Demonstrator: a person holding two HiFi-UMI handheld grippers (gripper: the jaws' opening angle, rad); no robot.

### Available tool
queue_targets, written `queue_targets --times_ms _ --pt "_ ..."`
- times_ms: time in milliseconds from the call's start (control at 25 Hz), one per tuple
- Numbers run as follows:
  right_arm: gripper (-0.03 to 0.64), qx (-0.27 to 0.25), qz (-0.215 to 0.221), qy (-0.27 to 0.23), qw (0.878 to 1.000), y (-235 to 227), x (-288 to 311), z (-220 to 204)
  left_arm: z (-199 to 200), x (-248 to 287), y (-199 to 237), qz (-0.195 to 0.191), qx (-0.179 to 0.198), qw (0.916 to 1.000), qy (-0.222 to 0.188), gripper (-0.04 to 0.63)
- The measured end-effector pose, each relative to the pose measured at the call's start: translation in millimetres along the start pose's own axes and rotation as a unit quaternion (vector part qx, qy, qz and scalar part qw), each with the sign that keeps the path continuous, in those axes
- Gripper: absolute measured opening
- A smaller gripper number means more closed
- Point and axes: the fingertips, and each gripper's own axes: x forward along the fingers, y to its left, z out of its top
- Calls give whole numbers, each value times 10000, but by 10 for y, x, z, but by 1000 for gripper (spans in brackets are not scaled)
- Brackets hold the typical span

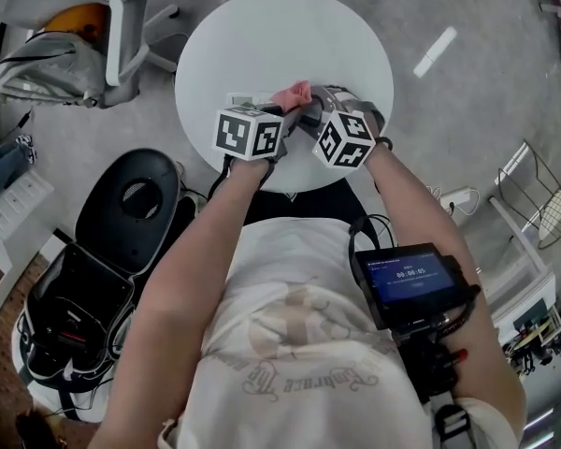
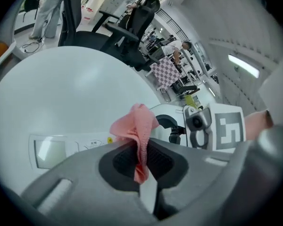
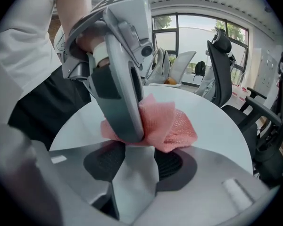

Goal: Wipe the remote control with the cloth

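A white remote control lies near the front of the round white table. My left gripper is shut on a pink cloth and holds it down on the remote. In the left gripper view the cloth sticks up between the pads, and the remote's screen end shows at the left. My right gripper comes in from the right. In the right gripper view its pads clamp the remote's end, with the cloth and the left gripper's fingers just beyond.
An office chair stands on the floor at the upper left. A black open case lies left of the person. A small screen device hangs at the person's waist. A wire stand is at the right.
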Motion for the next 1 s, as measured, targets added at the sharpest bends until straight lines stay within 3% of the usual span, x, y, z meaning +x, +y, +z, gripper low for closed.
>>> queue_targets --times_ms 280,760,1000 --pt "199 134 -35 157 9998 23 18 -48 -36 80 20 -98 -131 9995 286 18" --pt "199 181 -19 176 9997 6 14 -56 15 -189 352 398 -461 9979 -213 20" --pt "199 178 -18 195 9996 -15 0 -47 -8 -507 801 910 -804 9921 -331 20"
